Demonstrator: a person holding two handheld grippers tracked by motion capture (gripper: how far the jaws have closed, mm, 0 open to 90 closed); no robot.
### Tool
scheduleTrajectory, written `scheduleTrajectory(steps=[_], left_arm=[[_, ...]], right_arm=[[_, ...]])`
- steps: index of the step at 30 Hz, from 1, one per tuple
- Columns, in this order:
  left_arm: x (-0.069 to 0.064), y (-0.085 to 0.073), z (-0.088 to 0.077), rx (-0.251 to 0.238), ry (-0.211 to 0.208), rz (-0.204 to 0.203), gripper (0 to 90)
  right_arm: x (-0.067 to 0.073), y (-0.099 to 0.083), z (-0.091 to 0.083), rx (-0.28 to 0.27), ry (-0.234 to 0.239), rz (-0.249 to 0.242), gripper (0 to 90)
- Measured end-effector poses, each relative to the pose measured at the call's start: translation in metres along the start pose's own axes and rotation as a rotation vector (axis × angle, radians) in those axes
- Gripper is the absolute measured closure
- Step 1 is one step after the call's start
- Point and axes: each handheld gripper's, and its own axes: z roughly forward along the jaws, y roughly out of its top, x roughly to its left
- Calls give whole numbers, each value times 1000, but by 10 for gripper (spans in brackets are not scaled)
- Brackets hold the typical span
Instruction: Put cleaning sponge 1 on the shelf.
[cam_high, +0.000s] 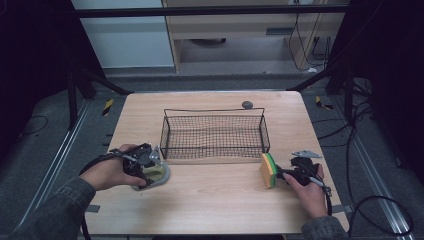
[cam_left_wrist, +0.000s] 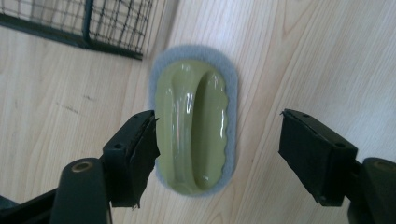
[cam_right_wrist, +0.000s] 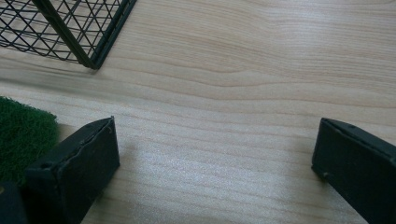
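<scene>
An olive-green scrubber with a moulded handle and a grey pad (cam_left_wrist: 194, 130) lies flat on the wooden table (cam_high: 215, 200), near the front left corner of a black wire basket (cam_high: 214, 111). My left gripper (cam_left_wrist: 218, 121) points down over it with the jaws astride it. One jaw is at the scrubber's edge and the other stands well apart, so it is open. In the high view the scrubber (cam_high: 160, 175) is under my left gripper (cam_high: 150, 172). A yellow sponge with a green scouring face (cam_high: 268, 170) stands on edge at the right. My right gripper (cam_right_wrist: 215, 128) is open beside the sponge (cam_right_wrist: 21, 130), with bare table between its jaws.
The wire basket (cam_right_wrist: 70, 32) has nothing in it and sits mid-table. A small dark round disc (cam_high: 246, 104) lies behind it near the far edge. Cables trail on the floor to the right, beyond the table edge.
</scene>
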Motion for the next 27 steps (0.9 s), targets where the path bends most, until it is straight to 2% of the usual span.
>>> scheduleTrajectory(steps=[3,10,17,27], left_arm=[[5,-5,8,17,0,-4,357],[14,-12,20,34,-13,-3,429],[25,-14,35,50,-34,3,469],[32,-15,44,57,-55,-8,509]], right_arm=[[0,0,0,0,0,0,8],[0,0,0,0,0,0,9],[0,0,0,0,0,0,9],[0,0,0,0,0,-1,9]])
